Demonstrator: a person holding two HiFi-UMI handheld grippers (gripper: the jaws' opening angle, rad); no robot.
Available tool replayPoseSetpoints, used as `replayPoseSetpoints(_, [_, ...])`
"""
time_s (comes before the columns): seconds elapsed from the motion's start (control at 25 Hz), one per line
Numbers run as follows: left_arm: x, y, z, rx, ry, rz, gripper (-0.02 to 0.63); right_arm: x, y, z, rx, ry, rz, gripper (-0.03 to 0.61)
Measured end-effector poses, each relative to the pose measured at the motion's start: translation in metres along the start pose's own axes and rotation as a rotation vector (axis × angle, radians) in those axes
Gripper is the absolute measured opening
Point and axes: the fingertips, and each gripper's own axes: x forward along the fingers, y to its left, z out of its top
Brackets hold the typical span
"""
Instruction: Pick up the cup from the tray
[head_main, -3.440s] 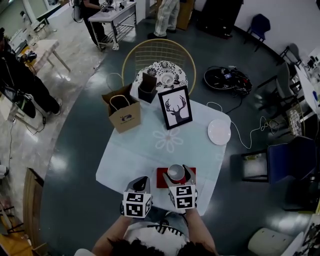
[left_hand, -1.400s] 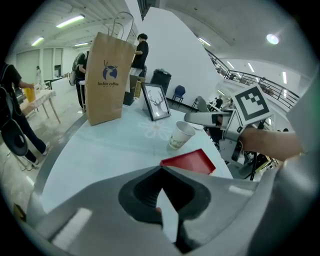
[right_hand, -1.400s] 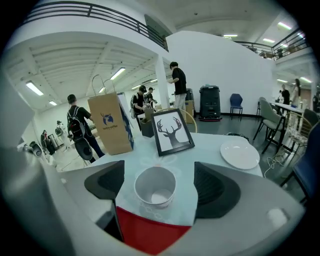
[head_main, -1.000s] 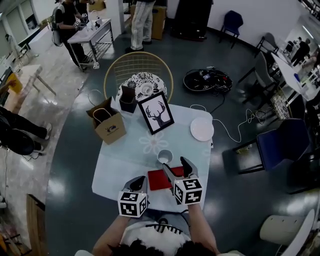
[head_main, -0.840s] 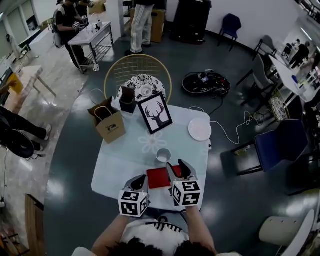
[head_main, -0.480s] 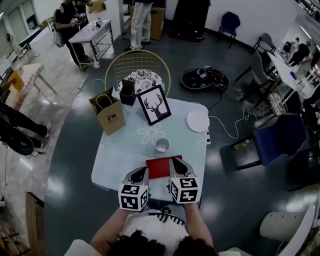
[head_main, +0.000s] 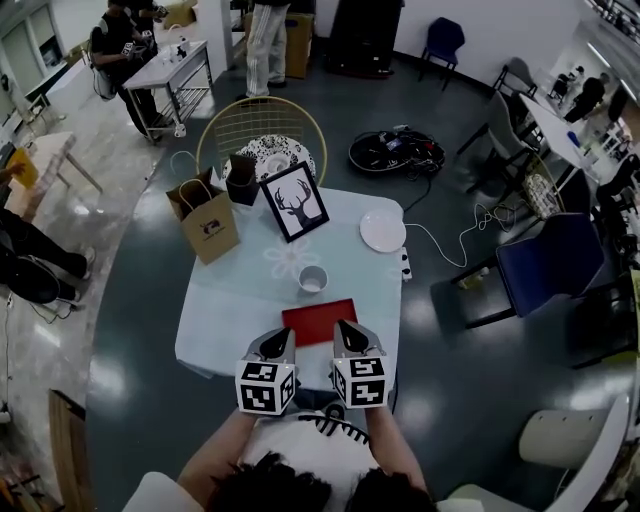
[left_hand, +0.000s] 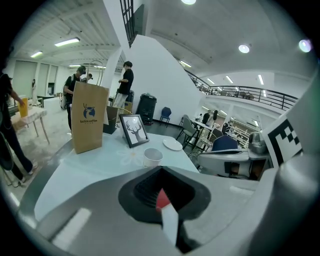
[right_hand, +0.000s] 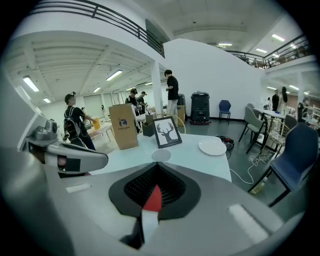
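Observation:
The white cup (head_main: 312, 279) stands upright on the pale table (head_main: 225, 320), just beyond the far edge of the red tray (head_main: 320, 322), and nothing holds it. My left gripper (head_main: 271, 346) and right gripper (head_main: 347, 337) hover side by side at the tray's near edge, both shut and empty. In the left gripper view the cup (left_hand: 152, 156) stands ahead of the shut gripper (left_hand: 161, 172), and a sliver of the tray (left_hand: 161, 199) shows through the hollow between the jaws. In the right gripper view the cup (right_hand: 161, 155) lies straight ahead of the gripper (right_hand: 157, 167).
A brown paper bag (head_main: 205, 225), a framed deer picture (head_main: 296, 202) and a white plate (head_main: 382, 230) stand at the table's far side. Behind them is a wire chair (head_main: 262, 135) holding a black box (head_main: 240, 178). A blue chair (head_main: 560, 265) and floor cables (head_main: 455, 240) lie to the right.
The right gripper held the cup over the tray, then set it on the table beyond the tray. It let go, shut and drew back. The left gripper stayed shut.

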Motion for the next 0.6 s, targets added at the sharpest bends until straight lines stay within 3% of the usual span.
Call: replayPoseSetpoints(0.6, [0.001,-0.011,0.000,0.013,-0.004,0.001,0.002,-0.010,-0.008,-0.015,-0.009,0.036,-0.007,0.024])
